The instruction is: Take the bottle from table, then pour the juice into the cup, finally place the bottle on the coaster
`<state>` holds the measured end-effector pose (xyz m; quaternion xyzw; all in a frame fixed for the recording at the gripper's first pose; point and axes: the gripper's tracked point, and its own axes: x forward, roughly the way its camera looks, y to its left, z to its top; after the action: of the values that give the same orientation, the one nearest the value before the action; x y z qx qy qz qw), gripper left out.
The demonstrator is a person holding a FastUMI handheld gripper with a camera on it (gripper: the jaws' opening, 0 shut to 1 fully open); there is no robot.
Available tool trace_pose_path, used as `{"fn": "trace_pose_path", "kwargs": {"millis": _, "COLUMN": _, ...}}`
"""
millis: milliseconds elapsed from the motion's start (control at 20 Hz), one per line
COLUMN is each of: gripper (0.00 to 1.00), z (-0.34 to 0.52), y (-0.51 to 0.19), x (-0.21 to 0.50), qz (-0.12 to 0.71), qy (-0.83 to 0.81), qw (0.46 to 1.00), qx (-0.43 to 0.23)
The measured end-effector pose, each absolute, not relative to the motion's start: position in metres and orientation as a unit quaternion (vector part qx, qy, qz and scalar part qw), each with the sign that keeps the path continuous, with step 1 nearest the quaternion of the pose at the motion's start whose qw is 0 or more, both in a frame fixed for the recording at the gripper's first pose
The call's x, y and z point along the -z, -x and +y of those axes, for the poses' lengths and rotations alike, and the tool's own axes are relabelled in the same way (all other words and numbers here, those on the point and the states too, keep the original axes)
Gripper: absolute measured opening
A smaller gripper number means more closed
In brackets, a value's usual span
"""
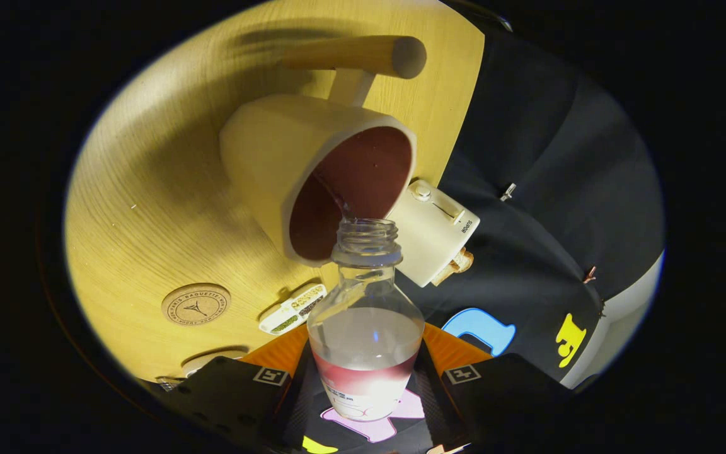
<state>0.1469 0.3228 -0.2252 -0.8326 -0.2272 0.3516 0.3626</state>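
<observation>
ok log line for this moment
phase: pouring | gripper: shut on bottle | bottle: uncapped, mouth at cup rim | coaster: bare, on table

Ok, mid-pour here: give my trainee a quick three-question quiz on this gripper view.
1. True or false: the bottle has its cap on.
2. Where is the bottle's mouth? A) at the cup's rim B) over the coaster C) beside the wooden rod
3. Fill in: the round coaster lies on the ____ with nothing on it.

Key:
1. False. The threaded neck is open, held between the fingers of the gripper.
2. A. The mouth meets the rim of the cup, whose inside is dark red.
3. Table.
</observation>
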Motion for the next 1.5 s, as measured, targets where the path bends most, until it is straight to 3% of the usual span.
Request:
{"fn": "trace_pose_path", "kwargs": {"millis": 1100, "gripper": 0.74, "z": 0.356, "y": -0.131, "x": 0.205, "qz": -0.302, "qy": 0.858, "qw": 0.246, "qx": -0.335}}
{"fn": "trace_pose_path", "kwargs": {"millis": 1500, "gripper": 0.74, "z": 0.360, "y": -0.127, "x": 0.208, "qz": -0.300, "qy": 0.859, "qw": 0.237, "qx": -0.341}}
